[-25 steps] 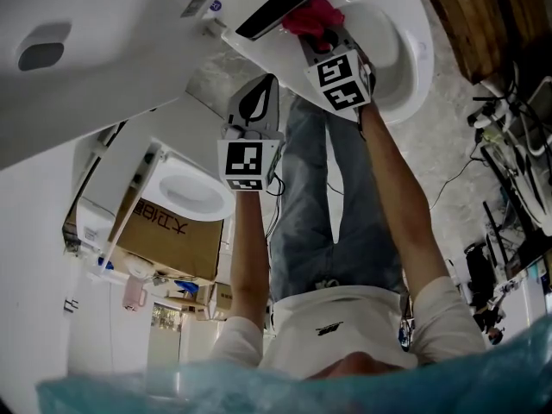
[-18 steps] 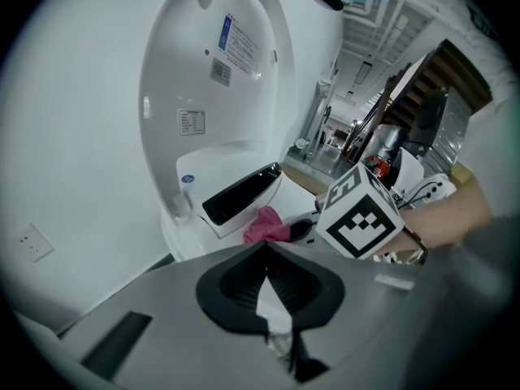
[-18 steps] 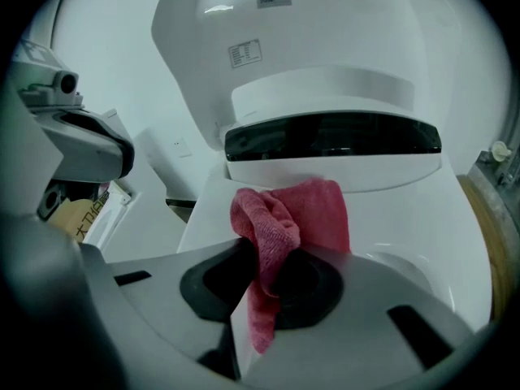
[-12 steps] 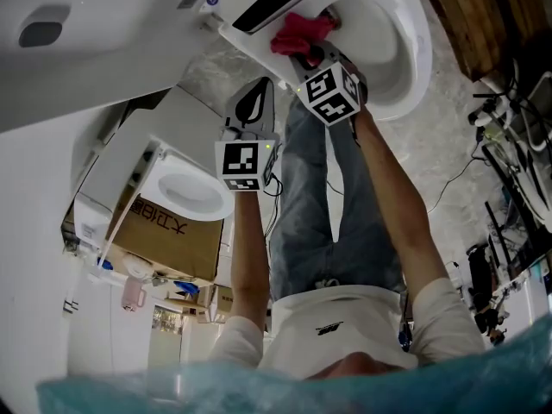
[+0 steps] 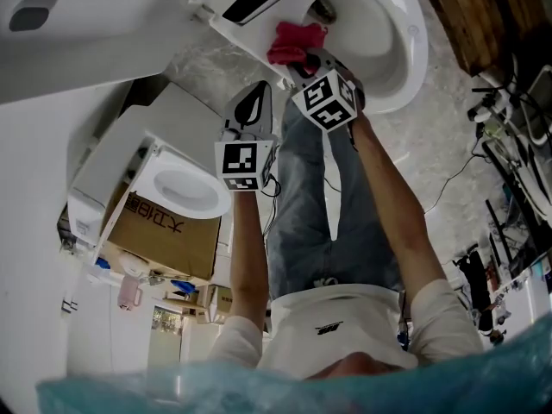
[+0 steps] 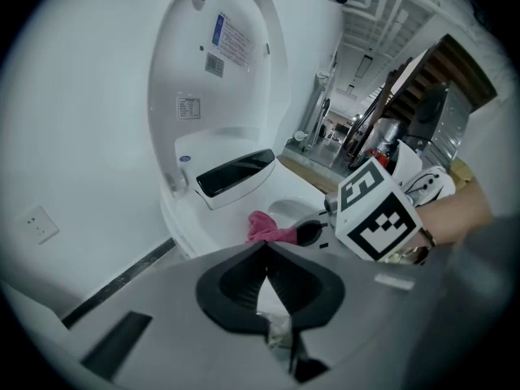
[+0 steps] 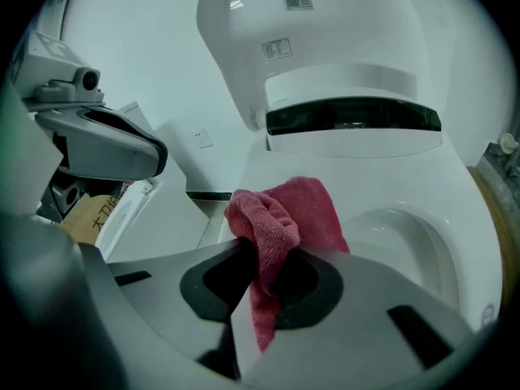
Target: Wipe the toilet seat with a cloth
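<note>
Before the lid point(image 7: 325, 47), cloth point(image 5: 296, 41) lies on toilet seat point(image 5: 416, 46).

Pink-red cloth point(image 7: 284, 218) dead at twelve o'clock off my right gripper point(image 7: 266, 254), vivid against the all-white toilet seat point(image 7: 467, 250) and the white lid point(image 7: 325, 47). A glossy black strip point(image 7: 353, 119) runs under that lid, and there's a blue label point(image 6: 221, 31) high on it. My left gripper point(image 6: 266, 250) is matte grey with black pads, and the right is the same. Each cube point(image 5: 328, 100) is white with black square markers. In the head view, at six o'clock, I see faded blue jeans point(image 5: 302, 197) and a white shirt point(image 5: 336, 317). At eight o'clock sits a brown cardboard box point(image 5: 164, 231) with black print, and at eleven the floor point(image 5: 216, 63) is mottled grey.
</note>
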Available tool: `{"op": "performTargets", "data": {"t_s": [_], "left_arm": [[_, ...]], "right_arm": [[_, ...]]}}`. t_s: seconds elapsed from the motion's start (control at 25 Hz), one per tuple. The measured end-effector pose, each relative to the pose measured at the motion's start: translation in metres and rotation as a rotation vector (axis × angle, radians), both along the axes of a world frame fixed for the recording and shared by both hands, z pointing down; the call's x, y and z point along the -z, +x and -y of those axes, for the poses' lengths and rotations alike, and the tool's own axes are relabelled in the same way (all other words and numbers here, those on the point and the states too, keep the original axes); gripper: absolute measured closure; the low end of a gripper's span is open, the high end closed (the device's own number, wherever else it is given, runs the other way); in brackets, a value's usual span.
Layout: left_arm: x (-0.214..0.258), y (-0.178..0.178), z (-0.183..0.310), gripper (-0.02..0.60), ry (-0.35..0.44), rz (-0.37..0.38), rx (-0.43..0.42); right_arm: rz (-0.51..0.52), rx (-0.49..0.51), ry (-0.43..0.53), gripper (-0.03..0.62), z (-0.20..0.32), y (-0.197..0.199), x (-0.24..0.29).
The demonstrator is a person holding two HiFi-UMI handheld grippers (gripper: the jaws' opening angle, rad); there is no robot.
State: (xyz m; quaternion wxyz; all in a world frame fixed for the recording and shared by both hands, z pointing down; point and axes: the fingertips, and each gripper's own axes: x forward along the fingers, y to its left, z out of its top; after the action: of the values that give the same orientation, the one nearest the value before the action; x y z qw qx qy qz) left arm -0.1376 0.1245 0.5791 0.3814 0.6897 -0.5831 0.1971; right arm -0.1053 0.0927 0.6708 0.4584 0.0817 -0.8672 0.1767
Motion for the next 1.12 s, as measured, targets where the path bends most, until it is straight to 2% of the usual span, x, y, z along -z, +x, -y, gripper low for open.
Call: {"op": "performTargets", "data": {"t_s": [0.68,1.12], "left_arm": [[-0.012,0.048,-0.026,0.575,-0.053,-0.002,-0.026],[-0.014,0.089,-0.03,0.575,-0.069,-0.003,-0.105]], "right_arm": [[0.018,-0.045,-0.089,0.543,-0.052,0.061,0.003],[0.016,-0.089,-0.129,0.543,-0.074,0.108,0.003]]}}
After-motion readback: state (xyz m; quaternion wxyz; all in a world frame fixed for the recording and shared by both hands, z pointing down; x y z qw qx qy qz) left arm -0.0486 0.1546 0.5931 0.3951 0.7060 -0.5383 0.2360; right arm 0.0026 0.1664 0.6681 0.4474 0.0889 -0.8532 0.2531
